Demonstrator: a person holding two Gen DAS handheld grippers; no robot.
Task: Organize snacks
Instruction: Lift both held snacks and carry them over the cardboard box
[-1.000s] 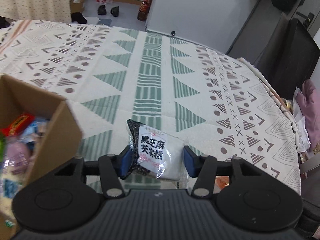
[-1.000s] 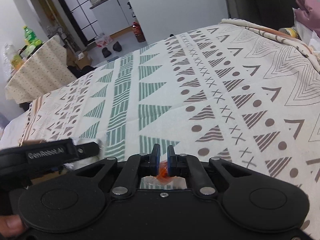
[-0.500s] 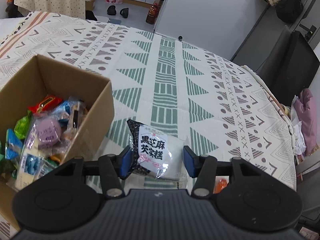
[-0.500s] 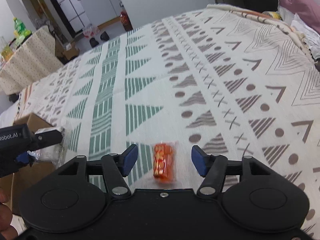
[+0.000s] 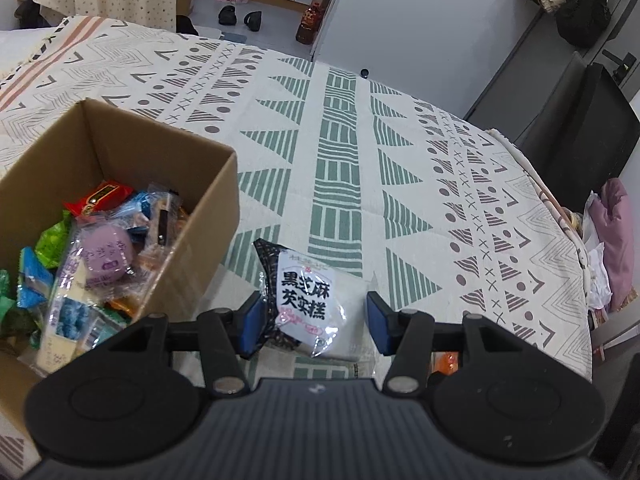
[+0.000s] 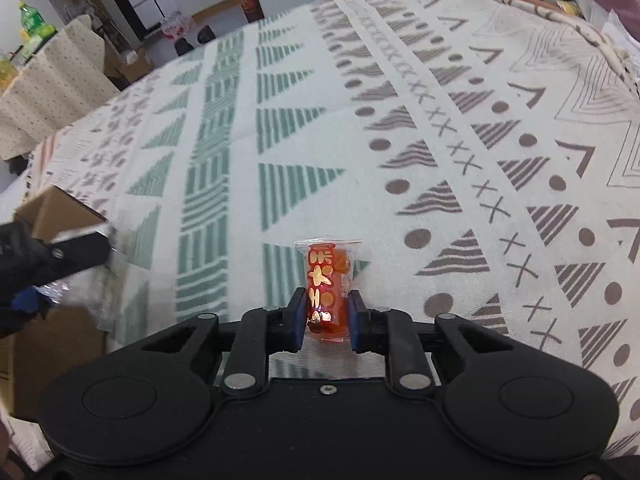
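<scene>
My left gripper (image 5: pixel 316 320) is shut on a white and black sesame-cake packet (image 5: pixel 308 296), held just right of an open cardboard box (image 5: pixel 192 256) holding several wrapped snacks. In the right wrist view a small orange snack packet (image 6: pixel 326 276) stands between the blue pads of my right gripper (image 6: pixel 325 316). Its jaws are closing and the pads press both sides of the packet. It sits low over the patterned cloth (image 6: pixel 440 120). The left gripper (image 6: pixel 60 256) and the box corner (image 6: pixel 52 208) show at that view's left edge.
The cloth covers a wide surface that drops off at the far and right edges. A black chair (image 5: pixel 580 128) and pink fabric (image 5: pixel 612 240) stand to the right. Shoes and a bottle (image 5: pixel 310 24) are on the floor beyond.
The left gripper carried its packet sideways until the box's inside came into view. The right jaws opened around the orange packet lying on the cloth, then closed on it again.
</scene>
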